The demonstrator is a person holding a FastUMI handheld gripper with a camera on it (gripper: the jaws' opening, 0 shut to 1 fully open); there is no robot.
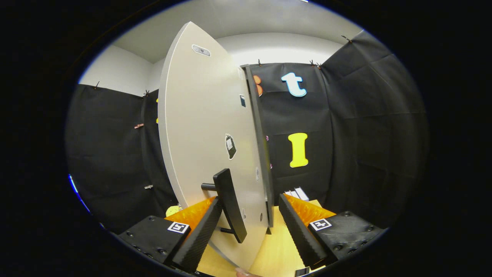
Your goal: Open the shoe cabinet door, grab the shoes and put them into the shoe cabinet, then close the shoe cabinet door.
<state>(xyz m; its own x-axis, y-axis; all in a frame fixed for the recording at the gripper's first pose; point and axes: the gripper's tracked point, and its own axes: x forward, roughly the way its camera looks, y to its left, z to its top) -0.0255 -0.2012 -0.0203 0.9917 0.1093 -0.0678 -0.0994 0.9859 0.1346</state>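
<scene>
My claw [251,234] points forward and sits low, its two fingers rising from the bottom of the view and leaning in toward each other at the tips. The jaws stand apart, with a wide gap between them. My left finger [200,236] lies just beside the bar handle [230,206] of the cabinet door [203,127]; its tip seems to touch the handle's left side, though I cannot be sure of contact. My right finger [298,231] stands apart from the handle, past the door's edge, pressing on nothing. Each finger's mount carries a small square marker [178,227] on top.
</scene>
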